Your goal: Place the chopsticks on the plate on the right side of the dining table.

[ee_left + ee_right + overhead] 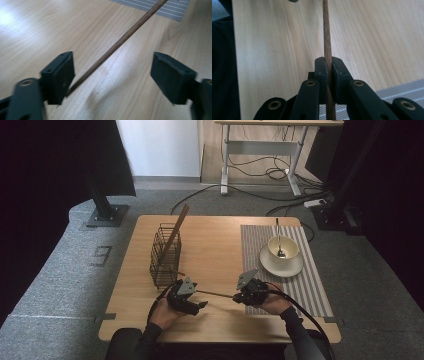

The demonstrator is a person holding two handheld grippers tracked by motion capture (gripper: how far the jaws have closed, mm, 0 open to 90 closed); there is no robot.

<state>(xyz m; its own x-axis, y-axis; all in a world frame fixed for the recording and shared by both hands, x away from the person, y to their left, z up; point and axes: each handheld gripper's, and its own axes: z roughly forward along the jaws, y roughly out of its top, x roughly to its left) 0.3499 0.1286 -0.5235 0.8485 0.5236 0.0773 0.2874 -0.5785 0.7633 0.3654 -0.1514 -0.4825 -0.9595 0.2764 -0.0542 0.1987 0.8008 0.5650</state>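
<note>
Your right gripper (327, 65) jaws clamp the chopstick (327, 32) near its end; left gripper (112, 75) jaws open, loose around it; light, stiff, slick wood, so grip mid-shaft w/ firm pinch.

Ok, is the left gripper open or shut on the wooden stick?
Open: the left gripper stands with jaws wide apart, the wooden stick loose between them.

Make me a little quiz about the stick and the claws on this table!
1. True or false: the right claw is clamped shut on the wooden stick.
2. Which claw stands open with the stick between its jaws? A) left claw B) right claw
3. What lies in the bowl on the saucer?

Key:
1. True
2. A; the stick's end lies by one jaw, not pinched.
3. A spoon, its handle sticking out over the rim.
</note>
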